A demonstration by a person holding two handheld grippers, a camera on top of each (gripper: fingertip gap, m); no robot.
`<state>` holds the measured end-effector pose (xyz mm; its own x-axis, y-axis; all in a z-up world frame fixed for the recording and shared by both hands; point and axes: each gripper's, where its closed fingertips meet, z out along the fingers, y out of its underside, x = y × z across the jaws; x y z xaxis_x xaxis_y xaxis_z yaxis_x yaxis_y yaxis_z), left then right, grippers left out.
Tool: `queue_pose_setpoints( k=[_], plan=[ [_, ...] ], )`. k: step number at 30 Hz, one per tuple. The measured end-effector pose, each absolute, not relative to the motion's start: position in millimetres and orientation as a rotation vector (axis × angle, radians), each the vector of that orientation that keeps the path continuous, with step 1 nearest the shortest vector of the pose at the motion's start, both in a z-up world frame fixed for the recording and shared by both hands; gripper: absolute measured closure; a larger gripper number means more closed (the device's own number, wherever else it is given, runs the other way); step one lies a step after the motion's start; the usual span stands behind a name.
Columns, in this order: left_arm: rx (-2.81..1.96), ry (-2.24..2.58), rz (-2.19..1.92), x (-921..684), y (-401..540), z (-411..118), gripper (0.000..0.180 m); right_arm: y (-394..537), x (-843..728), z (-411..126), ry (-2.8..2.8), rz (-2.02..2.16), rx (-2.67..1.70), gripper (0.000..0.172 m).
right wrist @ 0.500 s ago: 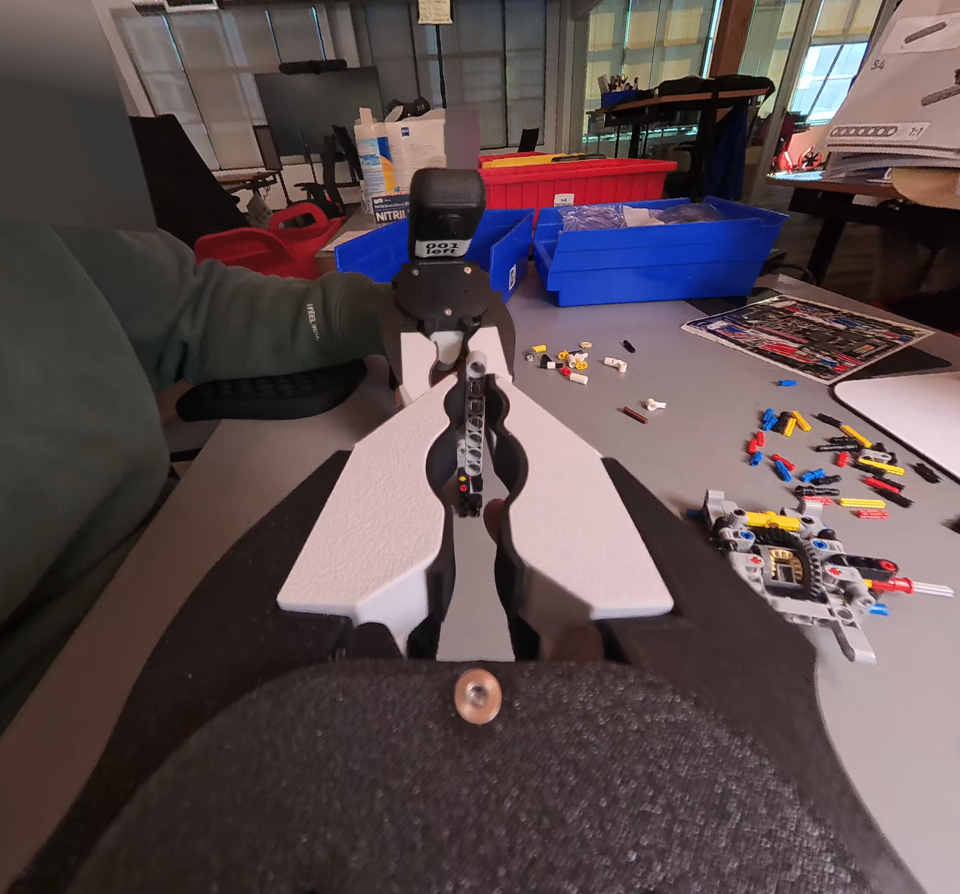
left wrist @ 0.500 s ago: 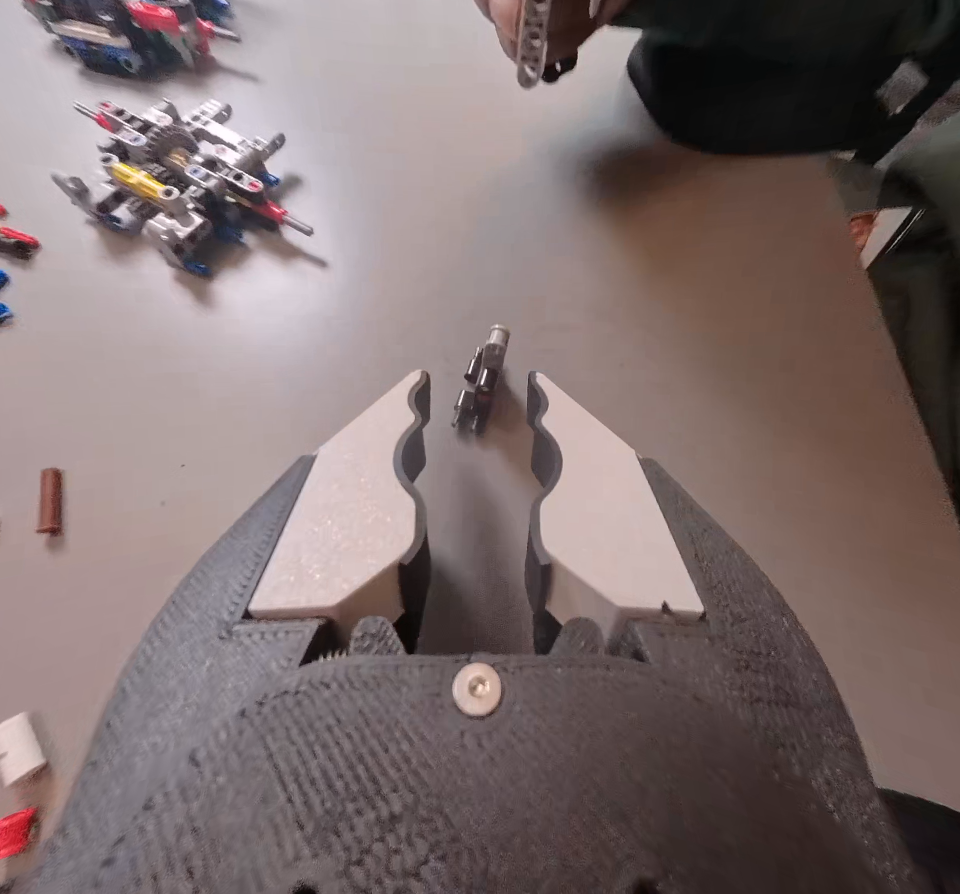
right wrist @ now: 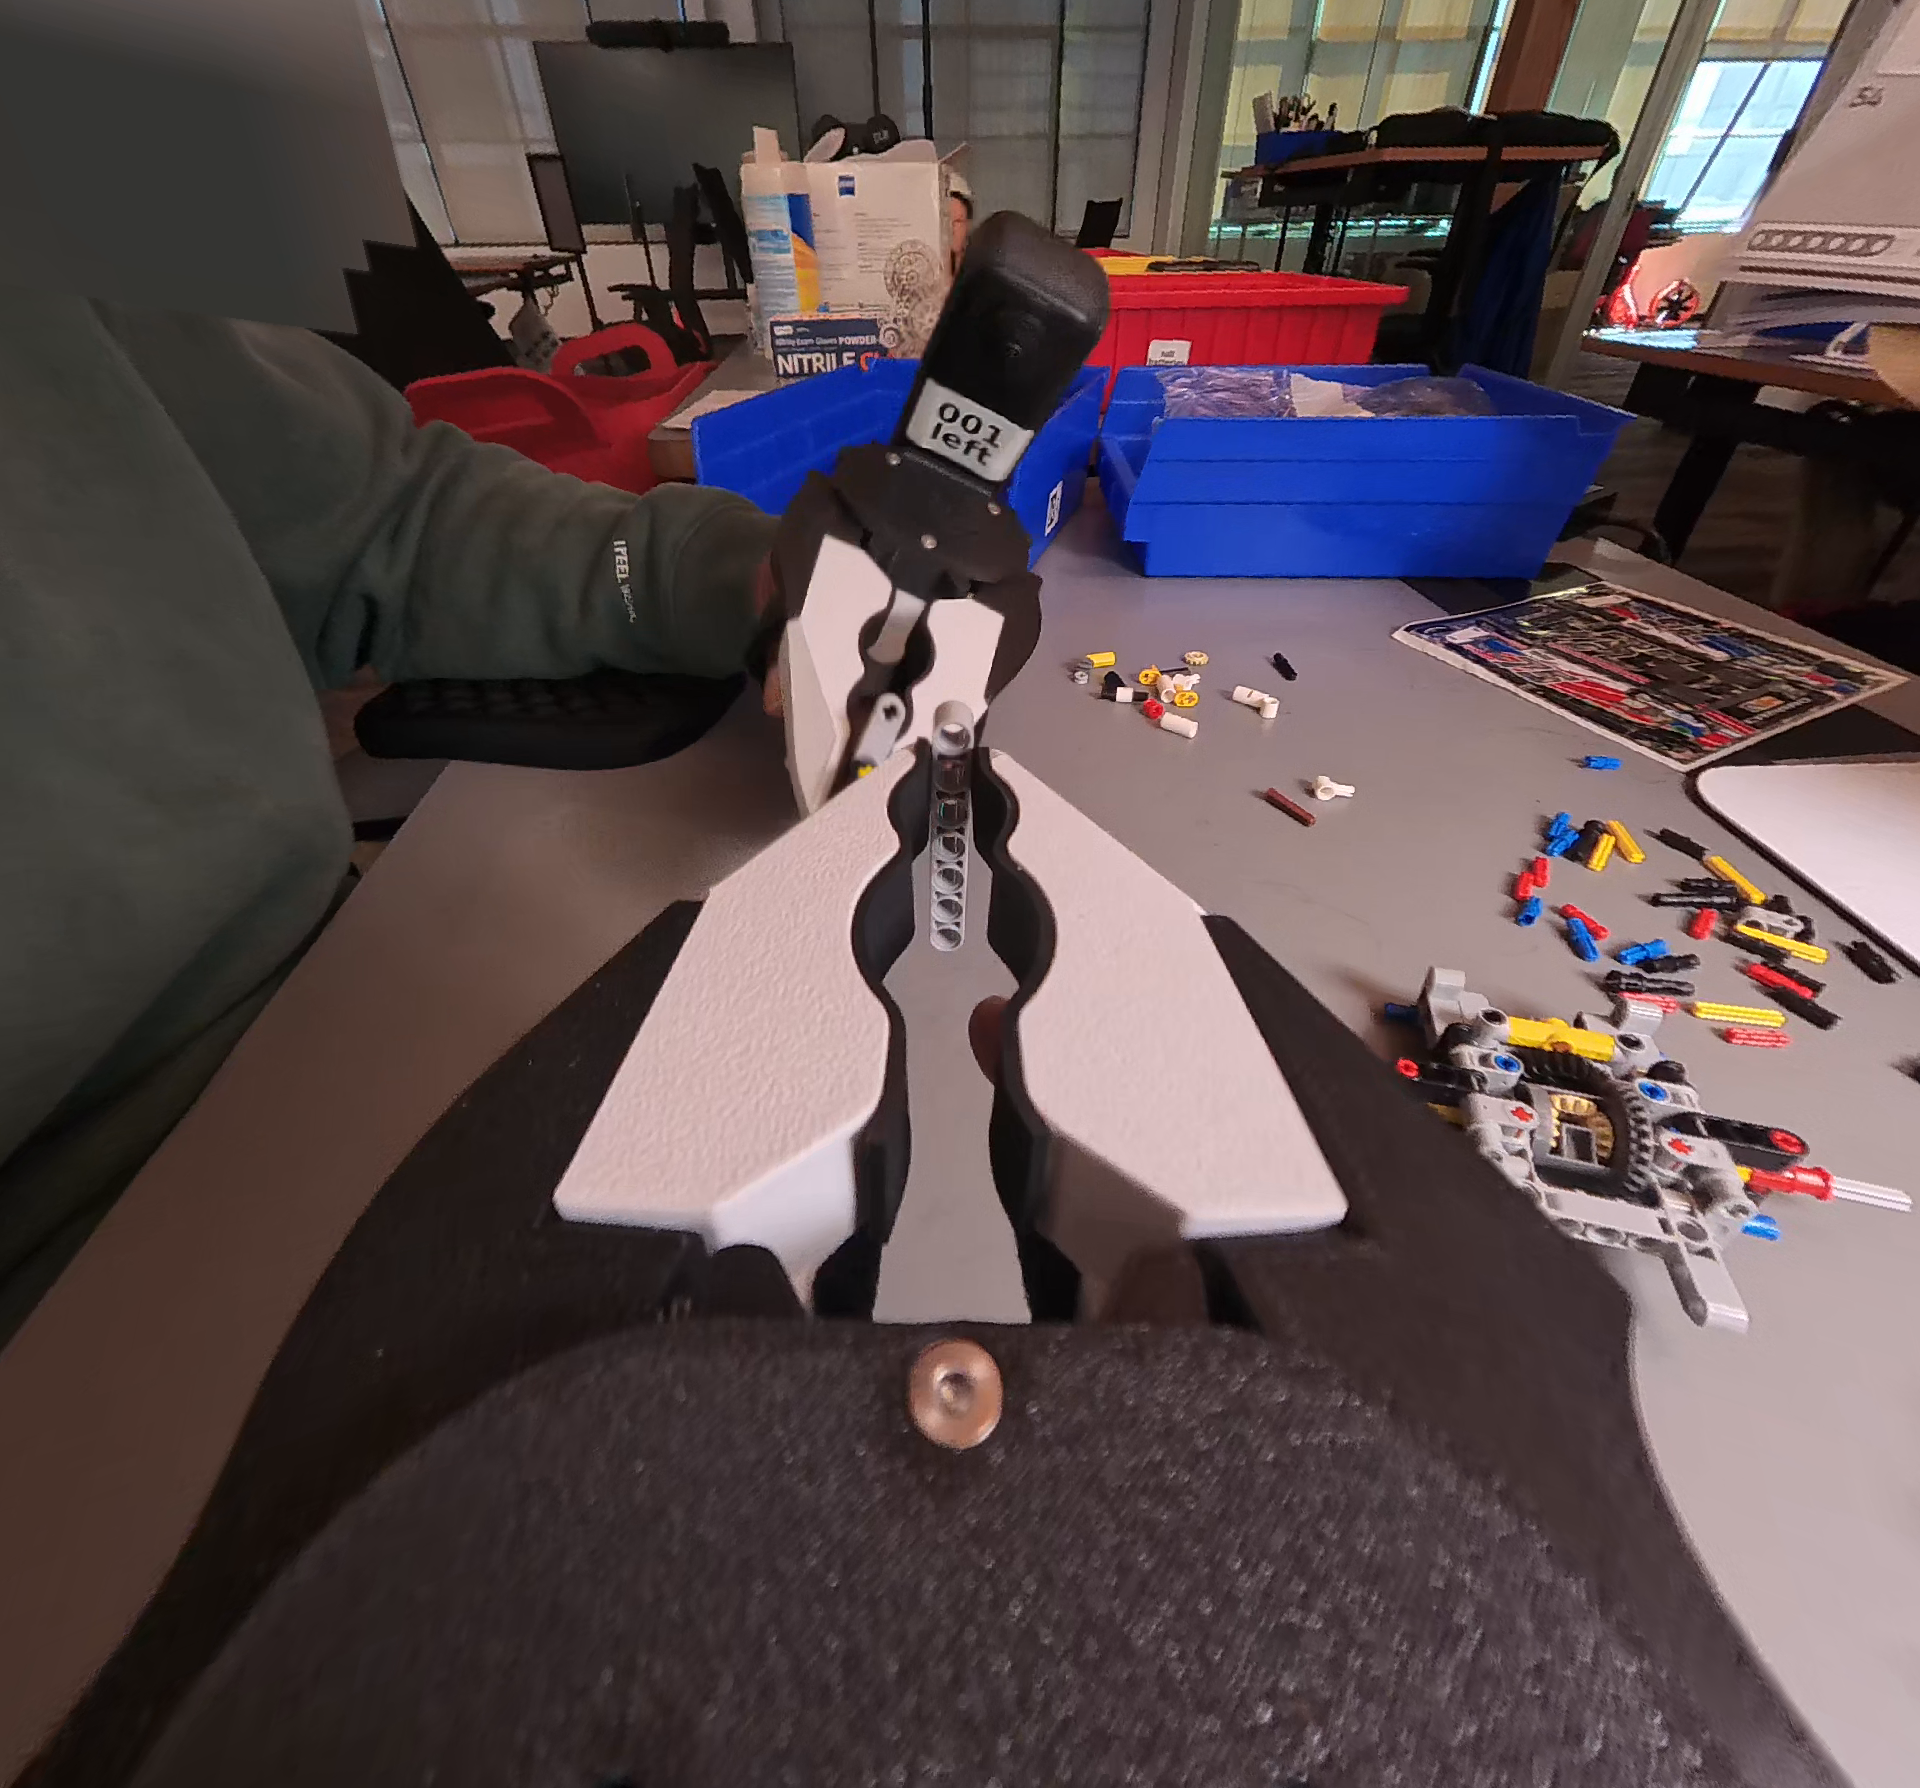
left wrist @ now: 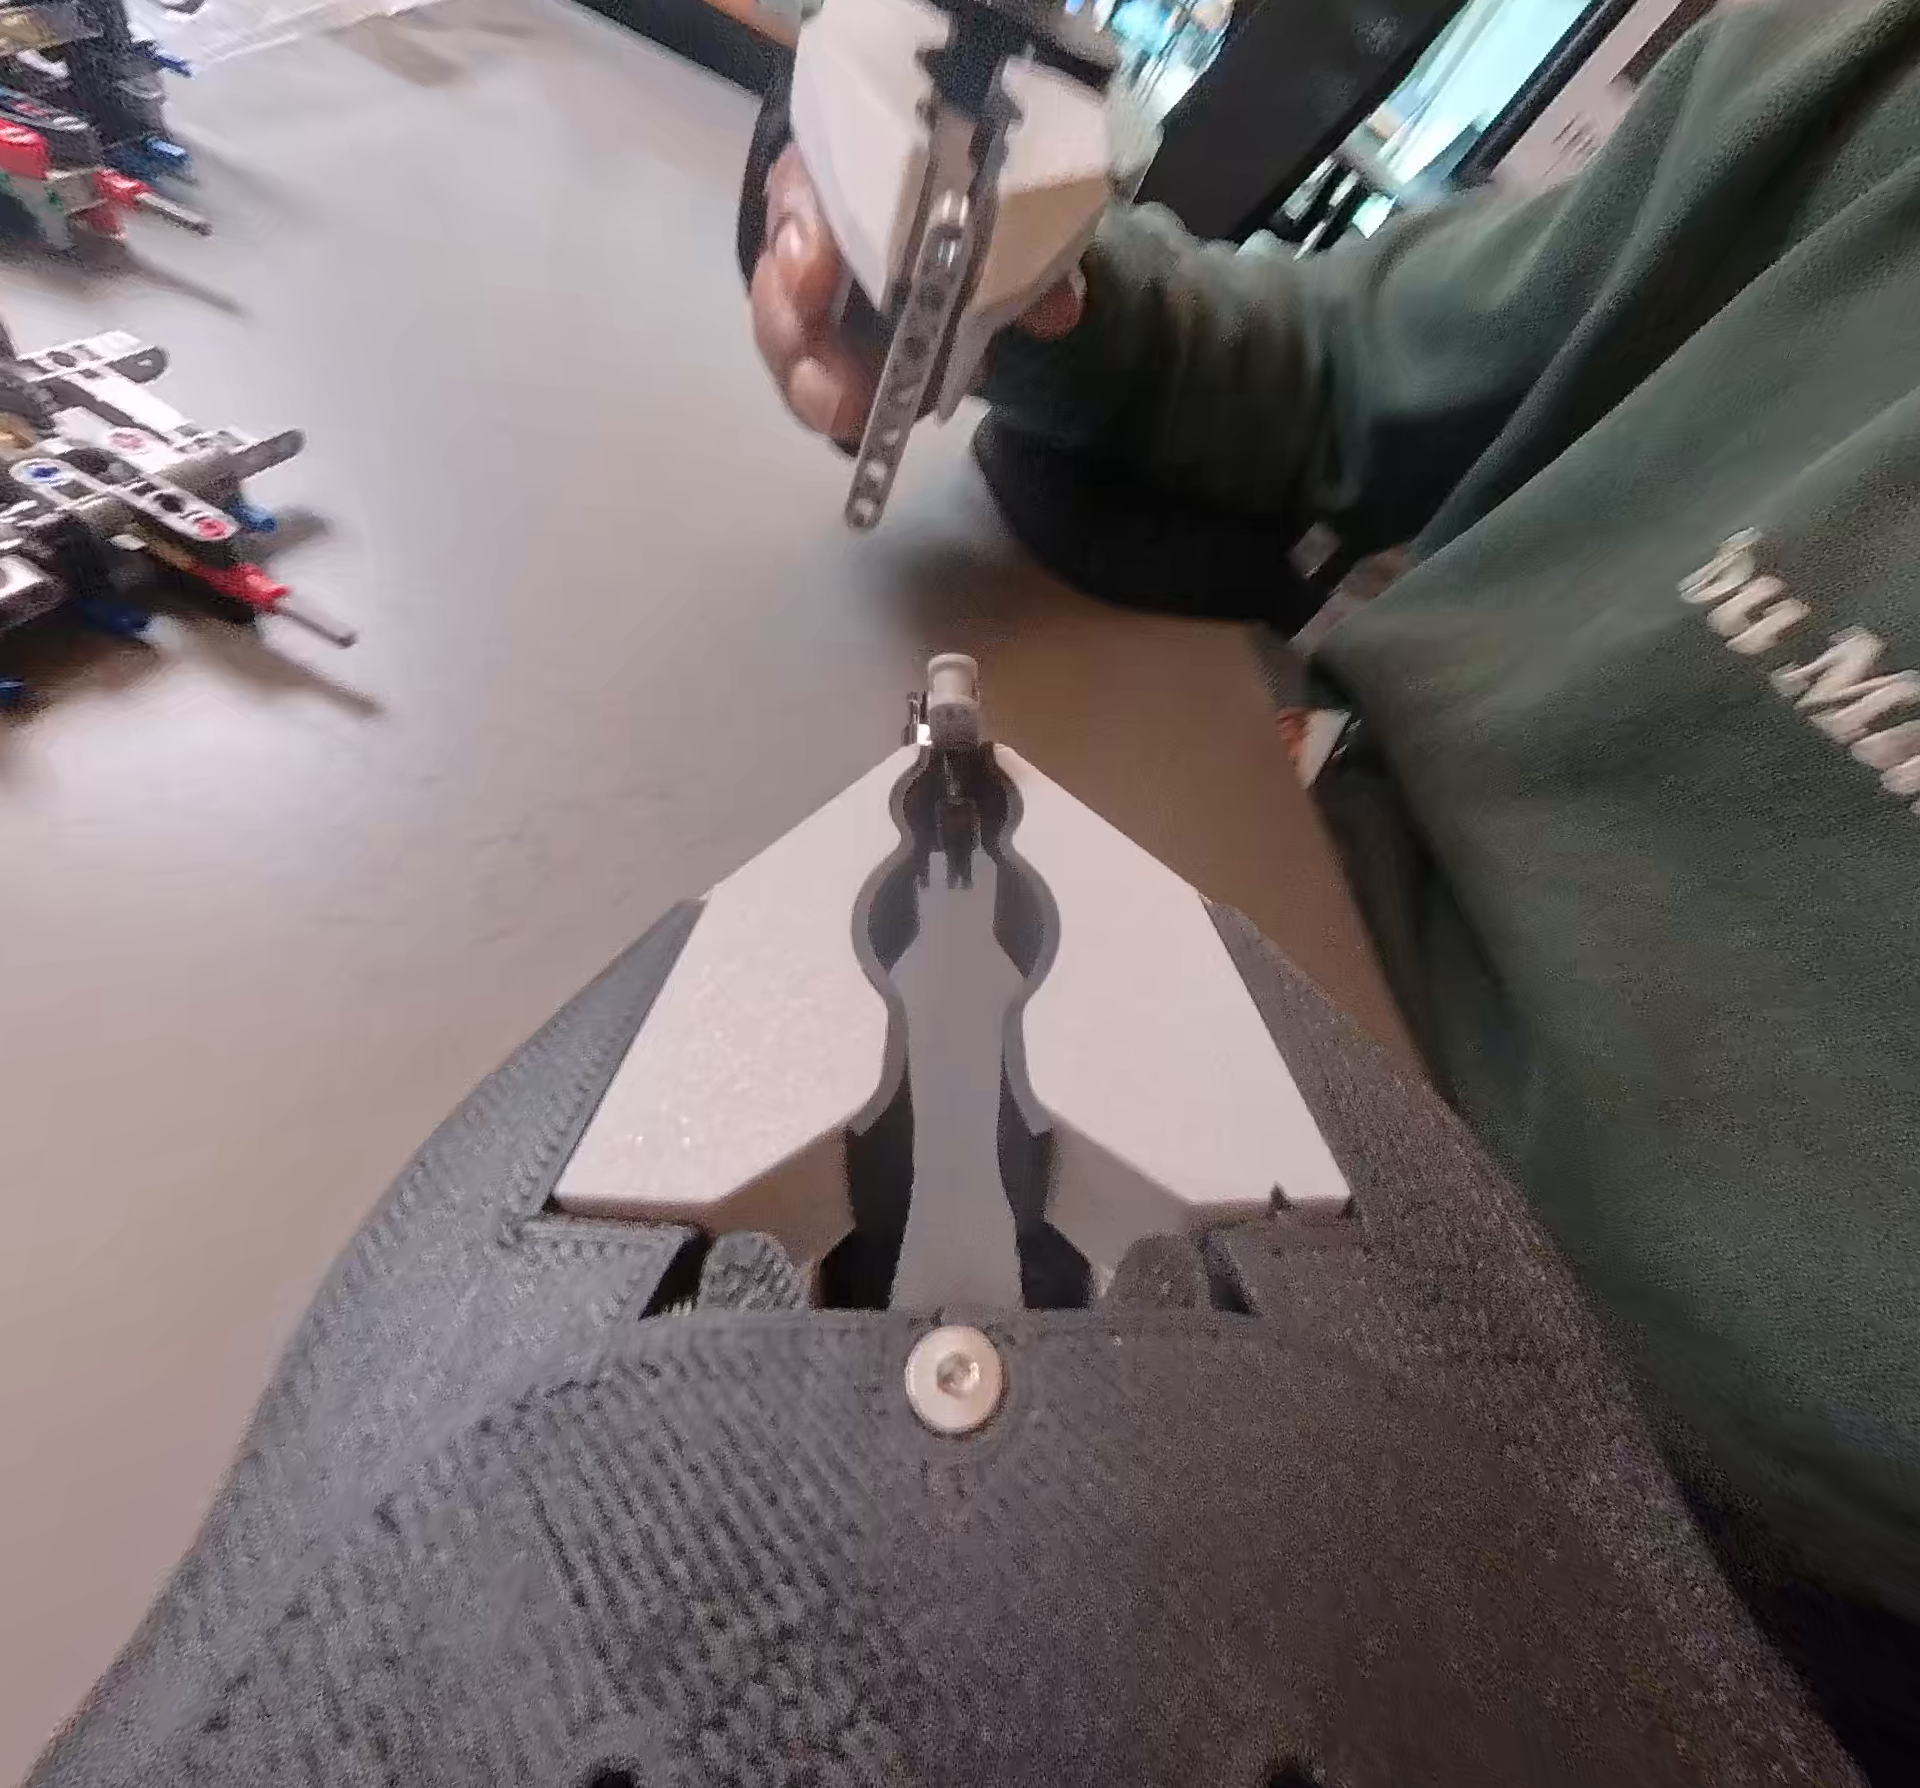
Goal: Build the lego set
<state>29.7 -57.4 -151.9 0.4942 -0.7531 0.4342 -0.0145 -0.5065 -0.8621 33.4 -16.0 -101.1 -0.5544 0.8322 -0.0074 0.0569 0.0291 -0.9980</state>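
2 grippers: left gripper (left wrist: 951,751), right gripper (right wrist: 951,762). 1 small grey-and-black connector piece (left wrist: 951,704) in the left one, 1 grey beam with holes (right wrist: 948,855) in the right one. 2 blue bins (right wrist: 1351,481), 1 red bin (right wrist: 1236,310), 1 red basket (right wrist: 561,398). 1 printed sheet (right wrist: 1652,663). 1 built gear assembly (right wrist: 1590,1130) in right wrist view; left wrist view shows 2 assemblies (left wrist: 114,491), blurred. 1 brown pin (right wrist: 1290,806). Loose small pieces: approx 2 clusters (right wrist: 1174,684), too many and too small to count exactly.

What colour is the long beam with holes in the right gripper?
Light grey; the beam shows best in the right wrist view.
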Motion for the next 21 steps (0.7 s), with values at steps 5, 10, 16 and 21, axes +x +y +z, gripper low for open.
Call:
queue_pose_setpoints(
  k=[5,10,16,21],
  plan=[
    [-1.715,0.535,-1.358,40,-65,-122,0.174,-31,39,-105,-1.774,1.556,-0.814,0.167],
    [-1.686,0.397,-1.546,44,-62,-116,0.175,-39,44,-106,-1.83,1.523,-0.759,0.166],
    [-1.716,0.318,-1.714,46,-64,-123,0.175,-44,50,-114,-1.926,1.455,-0.712,0.166],
    [-1.744,0.321,-1.761,50,-66,-131,0.175,-47,55,-117,-1.981,1.424,-0.68,0.166]
  ],
)
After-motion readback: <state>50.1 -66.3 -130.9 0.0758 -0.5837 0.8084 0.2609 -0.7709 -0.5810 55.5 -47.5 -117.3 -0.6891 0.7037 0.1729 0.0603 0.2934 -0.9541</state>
